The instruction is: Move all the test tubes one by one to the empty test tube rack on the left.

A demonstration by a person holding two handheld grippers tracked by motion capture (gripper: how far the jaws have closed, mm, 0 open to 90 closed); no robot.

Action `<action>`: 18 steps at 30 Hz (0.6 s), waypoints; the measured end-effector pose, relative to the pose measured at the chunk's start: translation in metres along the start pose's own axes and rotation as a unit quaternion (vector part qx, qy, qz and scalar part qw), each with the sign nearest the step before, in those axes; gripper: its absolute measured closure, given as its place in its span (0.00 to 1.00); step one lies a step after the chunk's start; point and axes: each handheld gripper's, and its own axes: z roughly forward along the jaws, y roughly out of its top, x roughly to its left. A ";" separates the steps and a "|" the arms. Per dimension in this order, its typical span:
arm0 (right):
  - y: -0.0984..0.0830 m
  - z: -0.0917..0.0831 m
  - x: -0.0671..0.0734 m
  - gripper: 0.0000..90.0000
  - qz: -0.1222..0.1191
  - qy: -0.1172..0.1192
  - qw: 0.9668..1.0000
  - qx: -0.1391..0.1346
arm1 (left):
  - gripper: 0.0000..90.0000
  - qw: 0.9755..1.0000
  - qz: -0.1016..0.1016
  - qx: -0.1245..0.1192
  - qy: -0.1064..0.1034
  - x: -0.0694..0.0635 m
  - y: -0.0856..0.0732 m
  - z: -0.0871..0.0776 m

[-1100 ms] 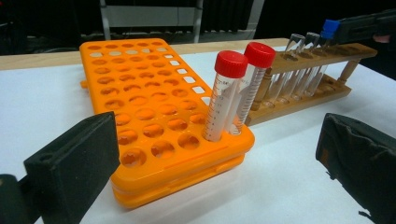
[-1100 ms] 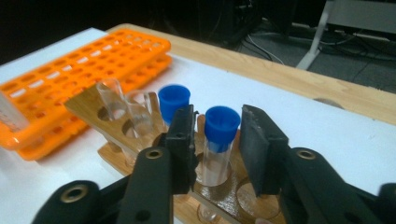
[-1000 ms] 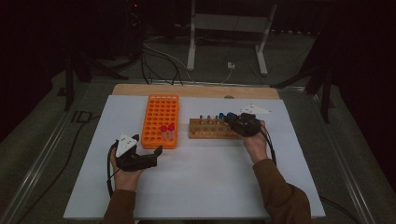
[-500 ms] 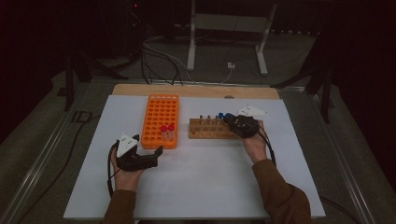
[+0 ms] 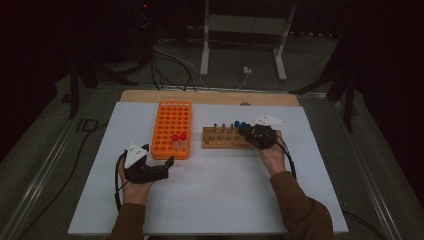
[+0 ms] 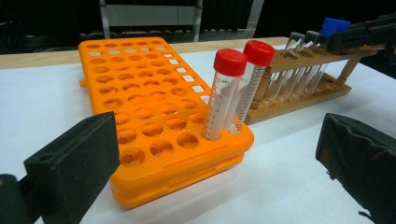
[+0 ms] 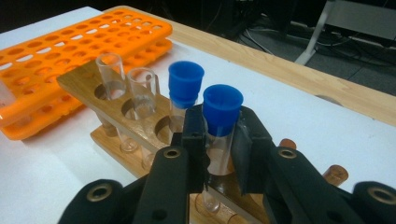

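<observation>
Leftmost, the left hand-held gripper (image 5: 167, 162) rests low over the white worktop (image 5: 220, 190) in the high view, its jaws spread wide with nothing between them, pointing toward the near corner of the orange rack (image 5: 172, 127). From the left gripper view, that orange rack (image 6: 149, 107) lies flat just ahead, and two red-capped tubes (image 6: 236, 88) stand upright side by side in its near right corner, touching or almost touching each other.

Further right stands the wooden rack (image 5: 225, 137), just beside the orange one but apart from it. It carries open clear tubes (image 7: 126, 88) toward its left end and then two blue-capped ones. The first blue-capped tube (image 7: 185, 86) stands free in its hole.

Next to it, the second blue-capped tube (image 7: 222, 116) is clamped by the right hand-held gripper (image 7: 219, 147); the jaws have just finished closing, and their pads press the glass on both sides just below the cap. This tube is upright, its lower part in the rack's hole. In the high view the right hand-held gripper (image 5: 249, 131) sits over the right half of the wooden rack.
</observation>
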 end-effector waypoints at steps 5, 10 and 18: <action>0.006 -0.007 0.000 0.86 0.006 0.002 1.000 -0.017 | 0.00 1.000 0.002 0.002 -0.002 0.000 0.000 0.000; 0.014 -0.016 -0.003 0.86 0.011 0.005 1.000 -0.028 | 0.00 1.000 0.001 0.004 -0.001 -0.001 -0.001 0.002; 0.033 -0.031 -0.002 0.86 0.004 0.009 0.999 -0.052 | 0.00 1.000 0.001 0.005 -0.002 -0.001 -0.001 0.002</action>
